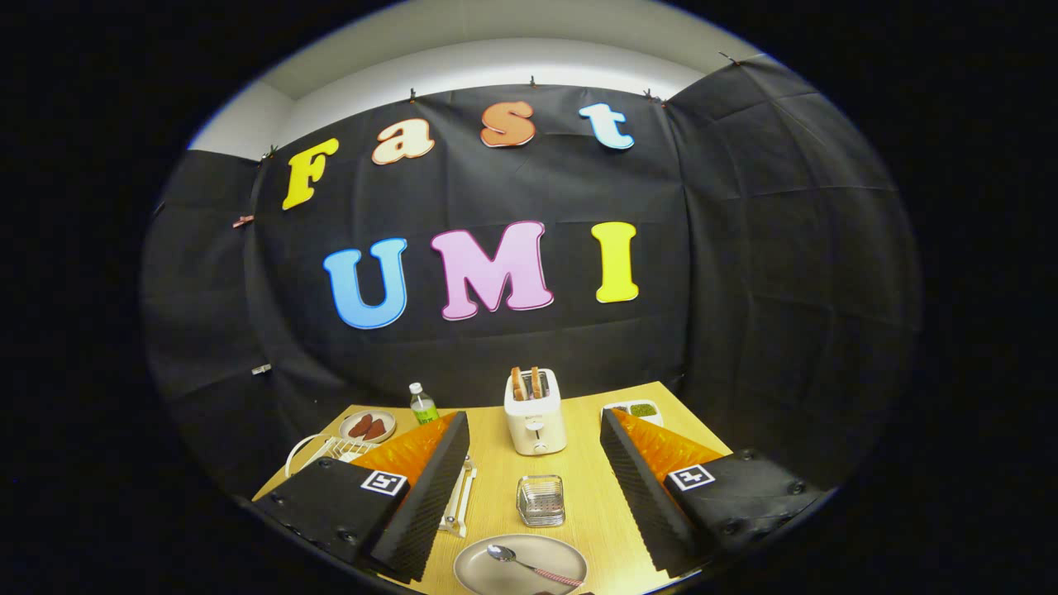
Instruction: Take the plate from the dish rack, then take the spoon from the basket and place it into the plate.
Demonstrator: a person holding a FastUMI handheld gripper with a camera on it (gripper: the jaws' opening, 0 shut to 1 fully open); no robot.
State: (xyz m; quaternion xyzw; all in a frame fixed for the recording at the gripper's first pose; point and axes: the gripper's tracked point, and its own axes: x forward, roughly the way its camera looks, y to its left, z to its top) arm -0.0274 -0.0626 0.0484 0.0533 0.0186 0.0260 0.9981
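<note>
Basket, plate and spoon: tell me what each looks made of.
Basket: looks like shiny metal mesh, see-through with bright glints. Plate: probably glazed ceramic or melamine, smooth matte beige. Spoon: polished metal bowl reflecting light; handle seems patterned, material unclear. The gripper is open, holding nothing.

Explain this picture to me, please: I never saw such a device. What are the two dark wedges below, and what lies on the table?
The two wedges are the fingers of a hand-held gripper; the camera rides on it and looks forward along them. The fingers stand wide open and hold nothing. Between them, on the wooden table, lies a plate with a spoon in it. Just ahead is a small wire basket, then a toaster with bread in it. Beside the left finger is a white dish rack; beyond it a small plate of food and a bottle. Far right is a small dish.
</note>
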